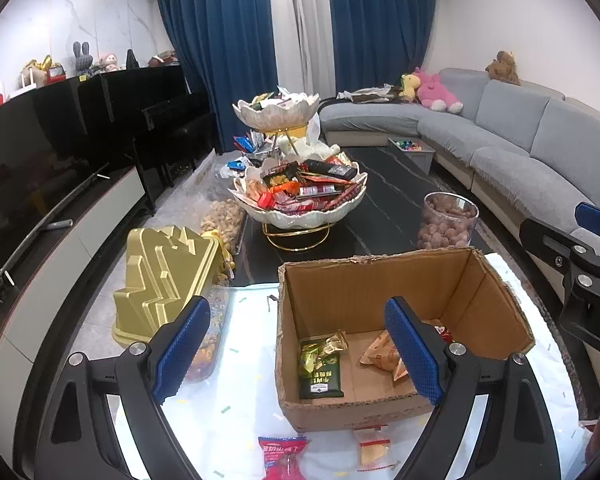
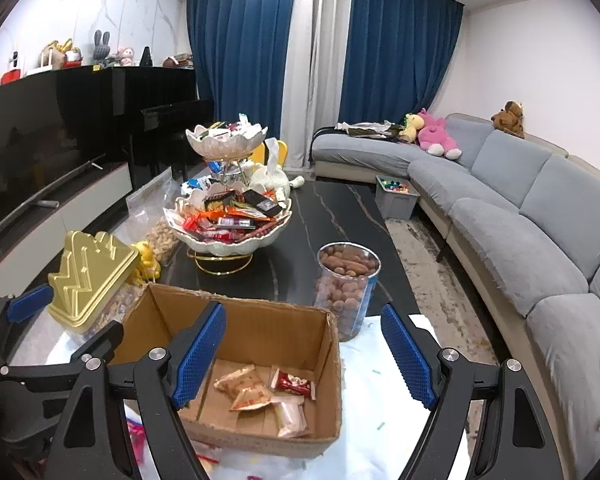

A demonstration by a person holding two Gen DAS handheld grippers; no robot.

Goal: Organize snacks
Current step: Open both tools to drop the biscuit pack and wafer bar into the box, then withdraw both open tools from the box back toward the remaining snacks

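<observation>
An open cardboard box stands on a white cloth at the near end of the dark table. Inside lie a green packet, orange packets and a red packet. My left gripper is open and empty, hovering over the box's near left side. My right gripper is open and empty above the box's right wall. A red snack bag and a clear packet lie on the cloth in front of the box. A two-tier snack bowl stands behind.
A gold lidded container sits left of the box. A clear jar of nuts stands behind and right. A bag of peanuts lies left of the bowl. A grey sofa runs on the right, a TV cabinet on the left.
</observation>
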